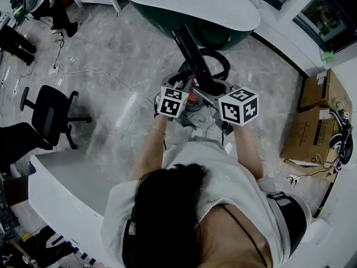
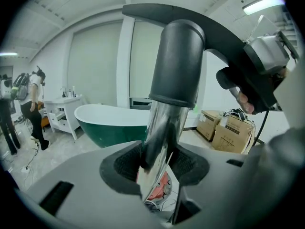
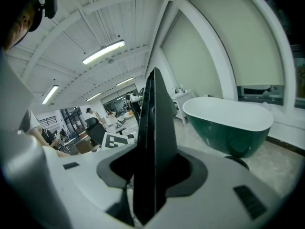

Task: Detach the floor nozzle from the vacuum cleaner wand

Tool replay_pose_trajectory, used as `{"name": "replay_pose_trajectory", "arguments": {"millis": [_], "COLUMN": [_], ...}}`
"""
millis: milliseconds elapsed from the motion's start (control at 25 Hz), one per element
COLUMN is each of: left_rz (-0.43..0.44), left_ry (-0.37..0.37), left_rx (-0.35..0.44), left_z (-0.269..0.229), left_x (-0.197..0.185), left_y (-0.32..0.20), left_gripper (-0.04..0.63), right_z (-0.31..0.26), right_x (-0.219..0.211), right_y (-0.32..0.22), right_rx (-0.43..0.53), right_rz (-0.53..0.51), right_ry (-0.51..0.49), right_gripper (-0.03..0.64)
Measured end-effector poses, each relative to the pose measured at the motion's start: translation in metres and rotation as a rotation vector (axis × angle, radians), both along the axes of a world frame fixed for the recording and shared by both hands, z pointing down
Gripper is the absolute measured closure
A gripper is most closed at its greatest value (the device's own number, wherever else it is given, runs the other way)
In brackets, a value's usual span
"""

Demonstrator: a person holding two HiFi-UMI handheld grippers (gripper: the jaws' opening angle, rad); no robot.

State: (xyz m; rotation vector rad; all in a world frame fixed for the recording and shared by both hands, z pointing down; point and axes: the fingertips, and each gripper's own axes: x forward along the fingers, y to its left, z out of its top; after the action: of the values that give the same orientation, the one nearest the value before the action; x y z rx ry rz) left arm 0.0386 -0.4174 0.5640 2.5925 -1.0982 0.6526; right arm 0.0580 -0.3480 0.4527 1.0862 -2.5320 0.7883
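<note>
In the head view the black floor nozzle (image 1: 191, 50) sticks out beyond both grippers toward the bathtub. My left gripper (image 1: 187, 95) is shut on the chrome wand (image 2: 159, 128); in the left gripper view the tube runs up between the jaws into the nozzle's dark grey neck (image 2: 178, 61). My right gripper (image 1: 216, 95) is shut on the flat black nozzle head (image 3: 155, 123), seen edge-on between its jaws in the right gripper view. The left gripper (image 2: 159, 173) and right gripper (image 3: 150, 175) sit side by side. A red vacuum part (image 2: 159, 191) shows below the wand.
A green and white bathtub (image 1: 195, 7) stands just ahead, with a coiled black hose (image 1: 222, 66) on the floor before it. Cardboard boxes (image 1: 315, 116) are at the right, an office chair (image 1: 50, 113) at the left, a white counter (image 1: 61, 183) behind. People stand far left (image 2: 34, 104).
</note>
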Motion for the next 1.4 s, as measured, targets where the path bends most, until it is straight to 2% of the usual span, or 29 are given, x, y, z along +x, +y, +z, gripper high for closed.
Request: {"name": "replay_pose_trajectory", "arguments": {"millis": [560, 840, 1240, 1400], "left_rz": [-0.011, -0.013, -0.023, -0.022], "left_ry": [0.005, 0.026, 0.049, 0.047], "left_rx": [0.015, 0.011, 0.021, 0.02], "left_z": [-0.002, -0.002, -0.003, -0.004], "left_x": [0.0, 0.0, -0.001, 0.0], "left_y": [-0.002, 0.0, -0.003, -0.004], "left_gripper": [0.433, 0.433, 0.433, 0.433], "right_z": [-0.006, -0.006, -0.01, -0.013], "right_x": [-0.002, -0.003, -0.006, -0.005], "right_y": [0.001, 0.003, 0.002, 0.001], "right_rx": [-0.066, -0.111, -0.166, -0.166], "right_rz": [0.057, 0.05, 0.041, 0.047], "right_ry": [0.021, -0.05, -0.251, -0.247], "right_gripper": [0.436, 0.44, 0.449, 0.451]}}
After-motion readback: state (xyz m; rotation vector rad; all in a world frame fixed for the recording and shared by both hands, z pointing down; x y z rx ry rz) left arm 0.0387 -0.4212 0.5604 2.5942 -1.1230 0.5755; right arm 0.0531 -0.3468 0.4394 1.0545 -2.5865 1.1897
